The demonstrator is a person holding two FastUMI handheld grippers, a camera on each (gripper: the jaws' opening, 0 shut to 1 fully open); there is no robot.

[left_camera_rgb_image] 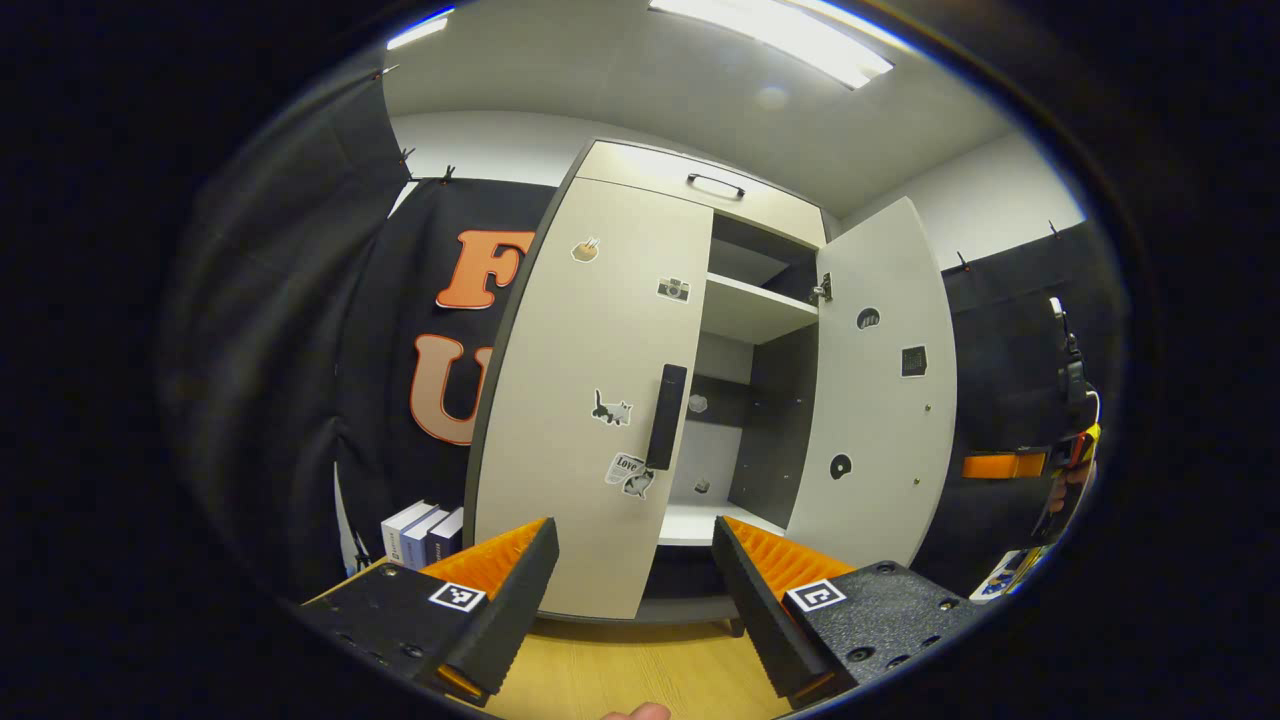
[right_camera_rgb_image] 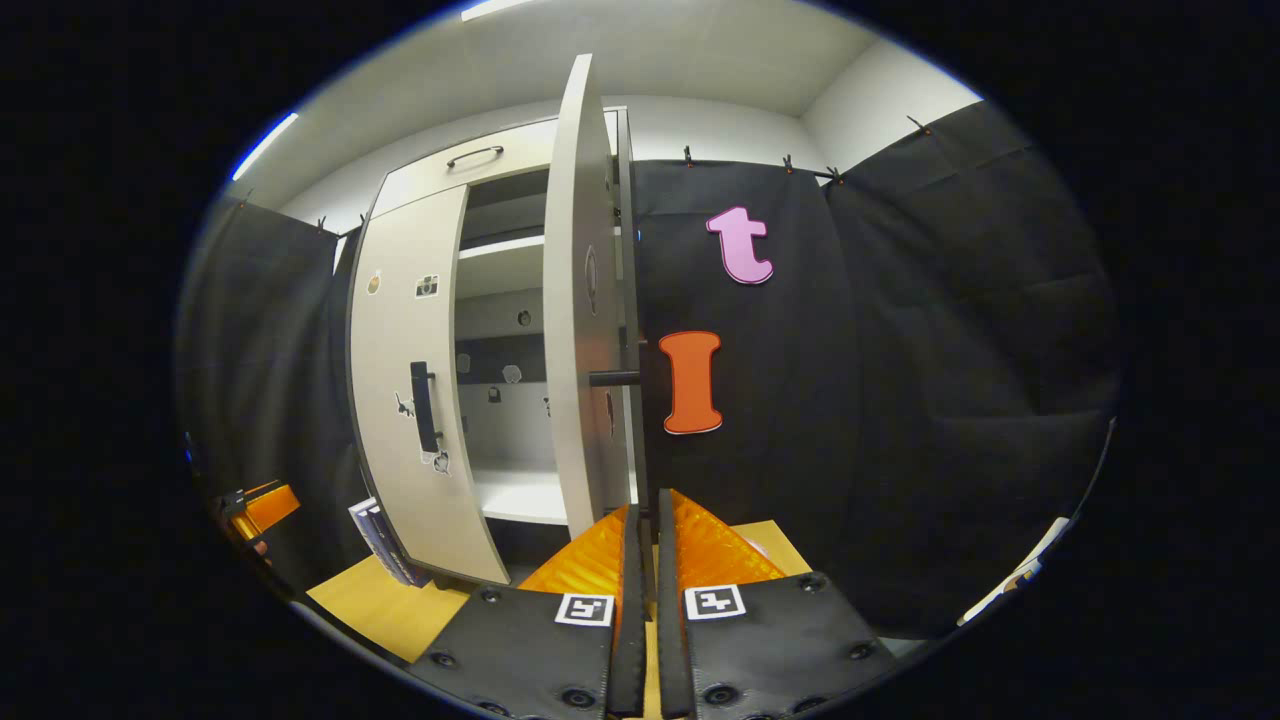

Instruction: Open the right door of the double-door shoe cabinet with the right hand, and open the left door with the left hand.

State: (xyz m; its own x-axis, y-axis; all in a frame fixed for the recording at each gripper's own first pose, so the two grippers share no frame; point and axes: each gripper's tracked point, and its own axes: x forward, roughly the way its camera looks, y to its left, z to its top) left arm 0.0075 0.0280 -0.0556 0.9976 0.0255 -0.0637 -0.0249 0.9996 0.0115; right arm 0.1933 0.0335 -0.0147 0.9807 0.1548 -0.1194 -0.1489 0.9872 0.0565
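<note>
Right now, in the left gripper view, my left gripper hangs with its fingers spread wide and nothing between them, well short of the shoe cabinet. Straight ahead stands the left door, shut or nearly so, its dark vertical handle at the inner edge just above the gap between my fingers. The right door is swung out, showing the shelves inside. I judge the reach for that handle comes next, and it could go wrong if I close too early or off-line: the fingers would clip the door face and push it, not pull it.

Over in the right gripper view, my right gripper has its fingers drawn almost together, holding nothing that I can see. The right door shows edge-on just ahead, its handle sticking out sideways. If I drift forward, I could knock that door back toward closed.
</note>
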